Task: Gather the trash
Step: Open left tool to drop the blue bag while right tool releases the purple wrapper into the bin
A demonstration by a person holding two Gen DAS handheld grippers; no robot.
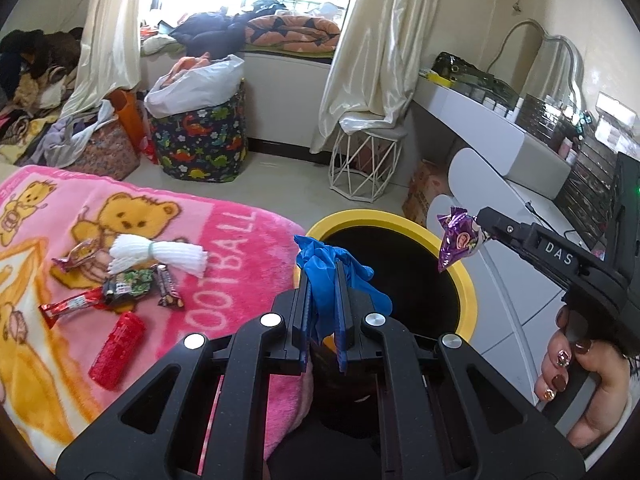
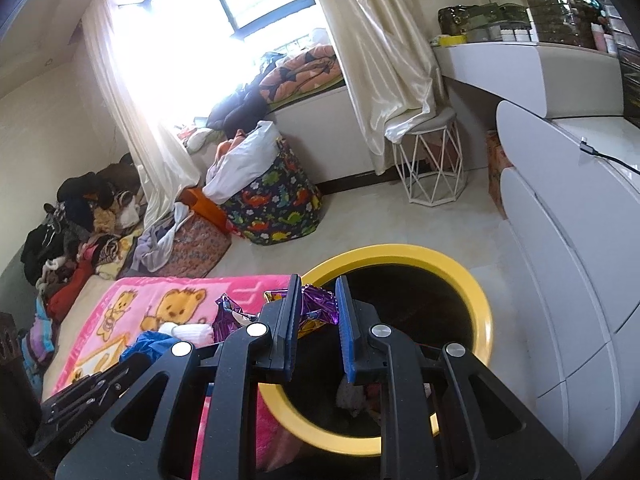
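Left wrist view: left gripper (image 1: 322,280) is clamping a glove (image 1: 336,268) near the bin (image 1: 468,292) rim; right gripper (image 2: 318,304) is pinching a wrapper (image 1: 456,242) (probably snagged), risking drops outside.

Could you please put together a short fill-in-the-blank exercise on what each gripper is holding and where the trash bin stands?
1. The left gripper is shut on a crumpled glove coloured ____.
2. The right gripper holds a shiny ____ wrapper.
3. The bin beside the bed has a ____ rim.
4. The leftover trash lies on a pink blanket printed with ____.

Missing words: blue; purple; yellow; bears
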